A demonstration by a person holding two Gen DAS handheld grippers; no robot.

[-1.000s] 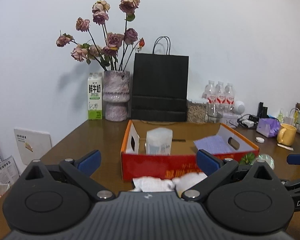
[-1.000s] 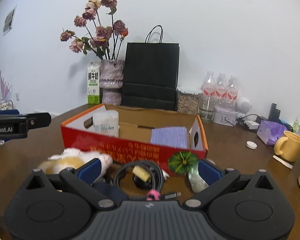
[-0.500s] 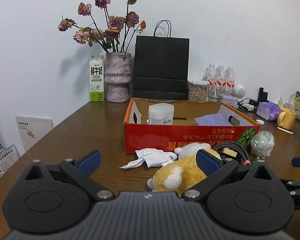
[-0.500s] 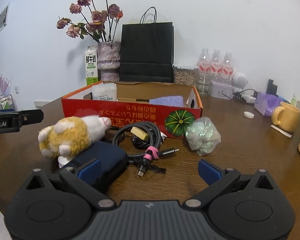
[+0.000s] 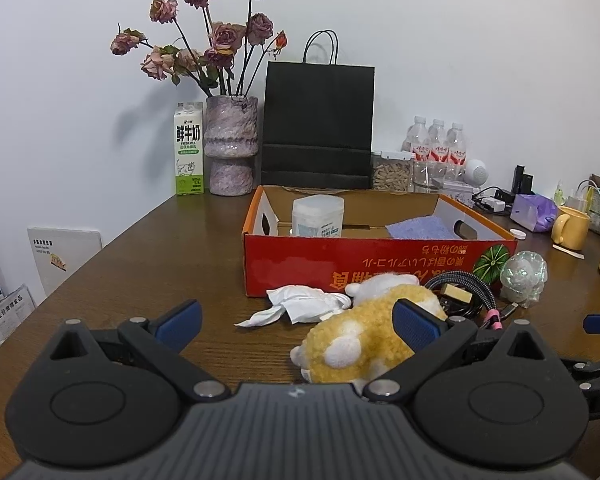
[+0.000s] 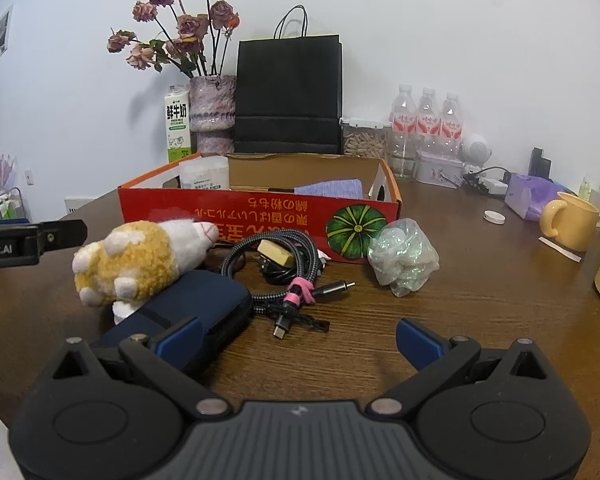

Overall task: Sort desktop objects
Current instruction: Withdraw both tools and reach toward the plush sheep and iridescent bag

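Now both wide-open, empty grippers hover; left gripper [image 5: 296,320] should straddle the fluffy yellow-and-white plush toy [image 5: 364,336] squarely

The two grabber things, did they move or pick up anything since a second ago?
Both pulled back from the red box: a second ago it filled each view. The left gripper and right gripper are open and took hold of nothing. The plush toy, coiled cable, dark blue case, tissue and shiny bag lie unmoved.

Plush toy [image 6: 140,264] lies on navy pouch [image 6: 188,316], beside coiled cable [image 6: 276,260].
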